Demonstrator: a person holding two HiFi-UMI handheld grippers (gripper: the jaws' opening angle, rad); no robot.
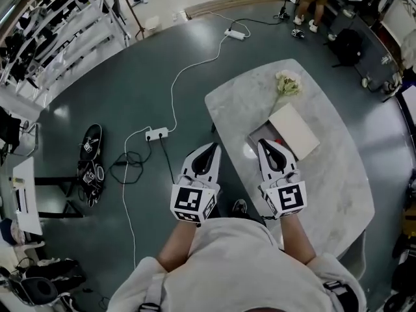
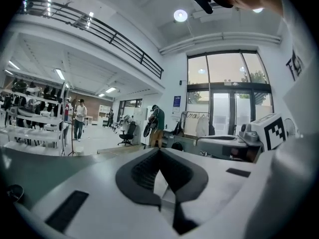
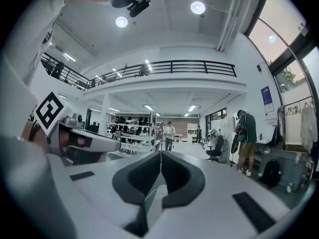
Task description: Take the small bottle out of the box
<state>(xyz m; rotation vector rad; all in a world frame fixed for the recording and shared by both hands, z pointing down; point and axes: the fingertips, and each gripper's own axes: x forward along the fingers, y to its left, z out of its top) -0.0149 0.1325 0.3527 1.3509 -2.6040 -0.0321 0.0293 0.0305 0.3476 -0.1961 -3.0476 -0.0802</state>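
Observation:
A shallow box (image 1: 259, 135) stands open on the marble table (image 1: 325, 194), its pale lid (image 1: 294, 130) tipped back to the right. A red patch shows inside; I cannot make out the small bottle. My right gripper (image 1: 263, 142) is held above the box's near left corner, shut and empty. My left gripper (image 1: 213, 145) hangs beside the table's left edge, over the floor, also shut and empty. Both gripper views look level across the hall: the left gripper (image 2: 159, 148) and the right gripper (image 3: 160, 152) each show pads meeting at the tip, with neither box nor table in sight.
White flowers (image 1: 288, 83) lie at the table's far end and a small white round thing (image 1: 250, 151) by the box. On the floor to the left are a power strip (image 1: 156, 134) with cables and dark gear (image 1: 91, 158). Racks (image 1: 52, 25) stand far left.

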